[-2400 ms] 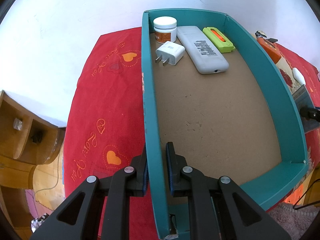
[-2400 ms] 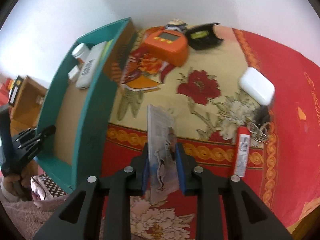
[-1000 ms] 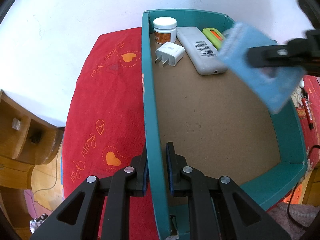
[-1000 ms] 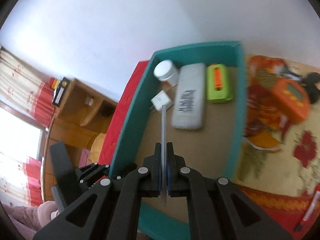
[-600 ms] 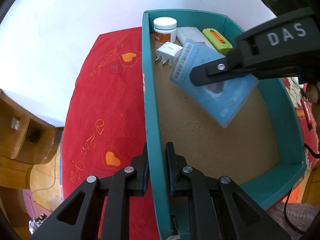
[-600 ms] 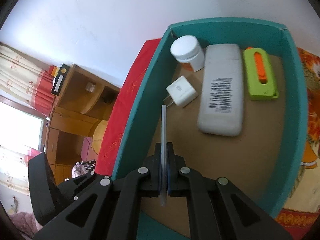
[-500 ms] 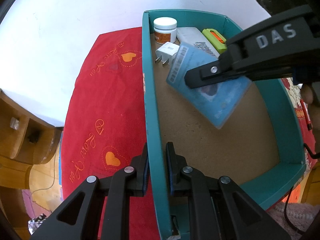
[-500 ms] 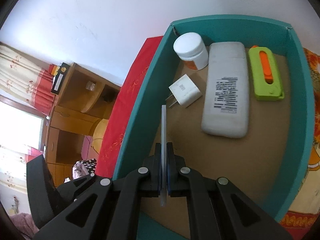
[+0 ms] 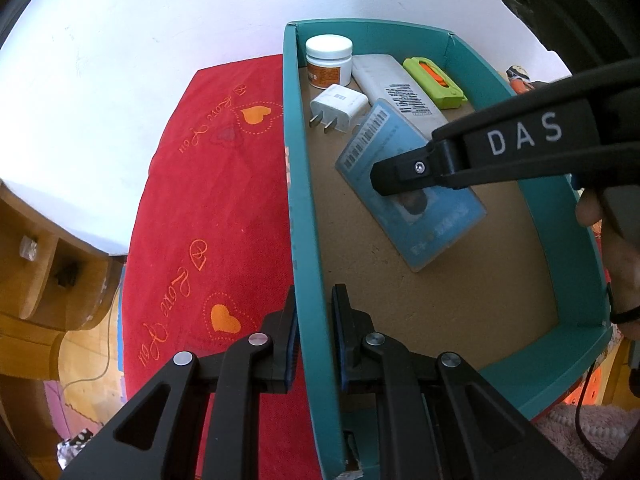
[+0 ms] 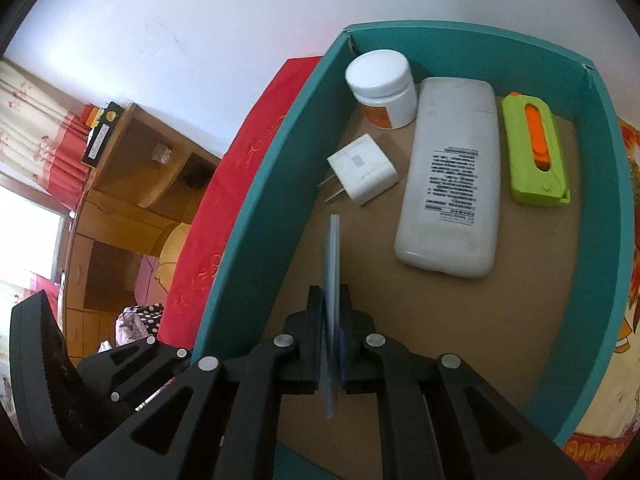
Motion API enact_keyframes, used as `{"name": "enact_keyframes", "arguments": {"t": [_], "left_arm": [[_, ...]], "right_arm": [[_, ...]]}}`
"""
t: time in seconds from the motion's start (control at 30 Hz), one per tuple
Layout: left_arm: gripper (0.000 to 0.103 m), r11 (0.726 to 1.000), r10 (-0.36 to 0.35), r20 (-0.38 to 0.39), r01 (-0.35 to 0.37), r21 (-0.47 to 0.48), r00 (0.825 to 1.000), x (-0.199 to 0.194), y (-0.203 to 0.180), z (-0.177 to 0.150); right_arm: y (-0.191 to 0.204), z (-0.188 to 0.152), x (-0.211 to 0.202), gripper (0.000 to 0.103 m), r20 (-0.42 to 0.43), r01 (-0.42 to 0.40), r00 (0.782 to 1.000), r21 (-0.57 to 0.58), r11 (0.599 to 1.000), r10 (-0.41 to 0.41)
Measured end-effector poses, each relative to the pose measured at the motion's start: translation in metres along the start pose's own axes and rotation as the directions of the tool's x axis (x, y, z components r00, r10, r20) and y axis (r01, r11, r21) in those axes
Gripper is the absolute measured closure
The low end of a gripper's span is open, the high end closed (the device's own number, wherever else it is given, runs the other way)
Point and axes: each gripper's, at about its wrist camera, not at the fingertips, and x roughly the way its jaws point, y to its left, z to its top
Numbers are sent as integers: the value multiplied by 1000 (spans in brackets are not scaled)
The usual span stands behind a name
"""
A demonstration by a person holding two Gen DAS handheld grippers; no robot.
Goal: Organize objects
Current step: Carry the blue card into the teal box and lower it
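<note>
Placing step: right gripper (image 10: 331,334) jaws opening around card (image 9: 408,192) over box (image 9: 308,200) floor. Left gripper (image 9: 315,334) clamps box wall. Next, probably: release fully, withdraw.

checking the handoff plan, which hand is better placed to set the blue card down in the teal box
Right. The right gripper already has the blue card between its jaws, which are opening, over the teal box floor. The left gripper is clamped on the box wall, steadying it.
</note>
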Motion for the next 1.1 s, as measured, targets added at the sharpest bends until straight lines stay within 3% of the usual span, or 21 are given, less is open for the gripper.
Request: {"name": "enact_keyframes", "arguments": {"t": [0.23, 0.47, 0.7, 0.77, 0.93, 1.1], "left_arm": [[89, 1000, 0, 0, 0, 1, 1000, 0, 0, 0], [89, 1000, -1, 0, 1, 2, 1000, 0, 0, -1], [89, 1000, 0, 0, 0, 5, 1000, -1, 0, -1], [89, 1000, 1, 1, -1, 5, 1000, -1, 0, -1], [89, 1000, 1, 1, -1, 5, 1000, -1, 0, -1], [89, 1000, 0, 0, 0, 6, 1000, -1, 0, -2]], "right_arm": [[-3, -4, -5, 83, 6, 43, 999, -13, 999, -42], [-7, -9, -11, 81, 14, 102, 995, -43, 994, -102], [-8, -11, -2, 79, -29, 100, 994, -58, 993, -102], [-3, -11, 2, 75, -42, 93, 994, -81, 992, -97], [6, -12, 1, 55, -36, 98, 994, -121, 988, -103], [0, -16, -15, 53, -1, 95, 995, -105, 990, -95]]}}
